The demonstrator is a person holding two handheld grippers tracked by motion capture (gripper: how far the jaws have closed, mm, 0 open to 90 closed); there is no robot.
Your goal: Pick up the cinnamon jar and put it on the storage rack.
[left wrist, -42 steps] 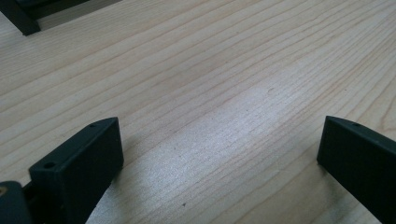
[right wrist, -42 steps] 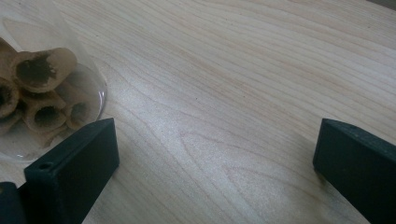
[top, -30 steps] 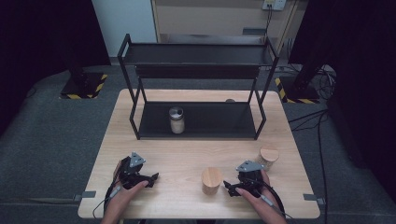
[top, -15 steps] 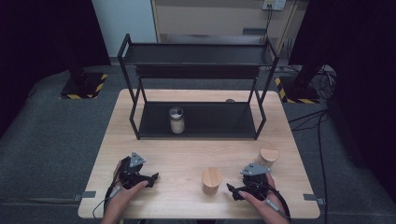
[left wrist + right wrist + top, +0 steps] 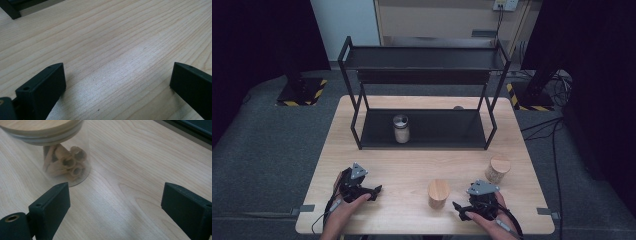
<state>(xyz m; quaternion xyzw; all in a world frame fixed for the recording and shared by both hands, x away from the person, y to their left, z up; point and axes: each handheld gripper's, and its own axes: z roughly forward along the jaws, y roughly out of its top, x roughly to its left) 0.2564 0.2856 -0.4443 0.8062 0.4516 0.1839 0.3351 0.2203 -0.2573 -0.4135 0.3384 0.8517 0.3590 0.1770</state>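
Note:
Two glass jars with wooden lids stand on the table's front right: one [image 5: 438,193] near the middle front, the other [image 5: 497,169] farther right. A third jar [image 5: 401,128] with a metal lid stands on the lower shelf of the black rack [image 5: 422,131]. My left gripper [image 5: 373,190] rests at the front left, open over bare wood [image 5: 115,62]. My right gripper [image 5: 460,209] is open at the front right, just right of the nearer jar [image 5: 65,162], which holds rolled brown sticks and sits ahead and left of its jaws.
The black two-tier rack takes up the back half of the wooden table [image 5: 377,165]; its upper shelf [image 5: 422,62] is bare. A small round object [image 5: 458,107] lies behind the rack. Dark floor surrounds the table.
My right gripper has drawn back toward the front edge and a little to the right, away from the nearer jar. The left gripper has stayed put.

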